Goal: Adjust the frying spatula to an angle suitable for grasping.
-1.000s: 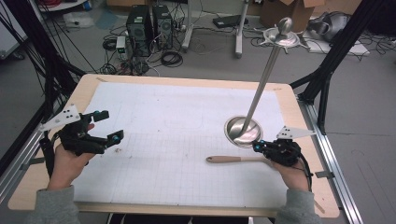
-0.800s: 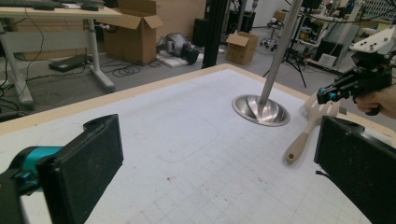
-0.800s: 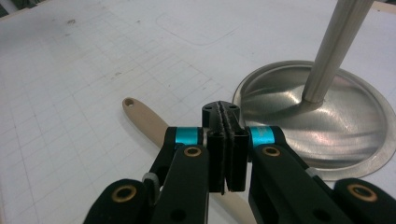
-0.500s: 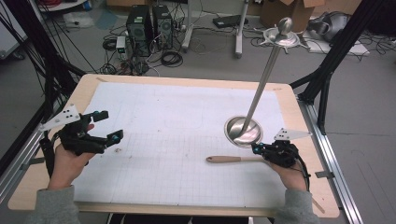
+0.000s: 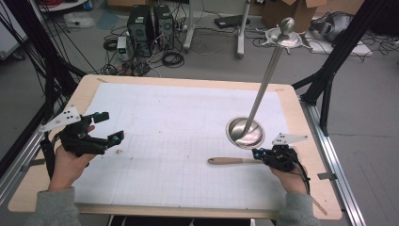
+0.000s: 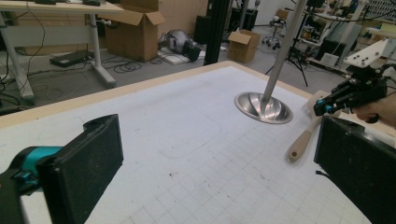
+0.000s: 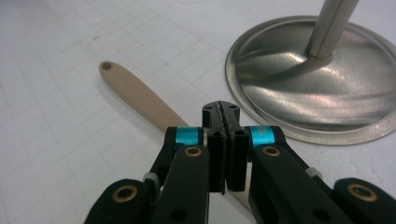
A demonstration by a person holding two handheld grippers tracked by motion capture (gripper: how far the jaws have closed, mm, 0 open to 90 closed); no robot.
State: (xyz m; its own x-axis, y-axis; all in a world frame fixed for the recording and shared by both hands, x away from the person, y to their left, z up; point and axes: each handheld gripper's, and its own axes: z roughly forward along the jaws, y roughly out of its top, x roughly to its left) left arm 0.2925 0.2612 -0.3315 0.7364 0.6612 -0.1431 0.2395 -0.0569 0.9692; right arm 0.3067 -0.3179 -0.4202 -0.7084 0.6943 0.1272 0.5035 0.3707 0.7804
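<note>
Two tools in play, and the work sits with the right one. Progress, by my reading: early. The wooden utensil lies flat on the white grid mat and has not been lifted or carried anywhere. Securing it, raising it and placing it all look to be ahead.

Right tool: clenched, the two black jaws meeting flush with no gap visible between the pads. It sits low over the utensil's near end. In the right gripper view the pale handle runs out from under the jaws and away to the upper left, ending in a rounded tip with a small hole. I cannot tell whether anything thin is pinched between the pads or whether they merely rest over the wood, because the utensil's head is hidden beneath the tool.

Just beside the jaws, to the right in that view, is the polished round base of a metal stand. It is near the utensil but not touching it. Its rod rises tilted to a small dish and knob at the top.

Left tool: released, jaws wide apart and nothing between them. It is held over the left part of the tabletop, well apart from the utensil.
</note>
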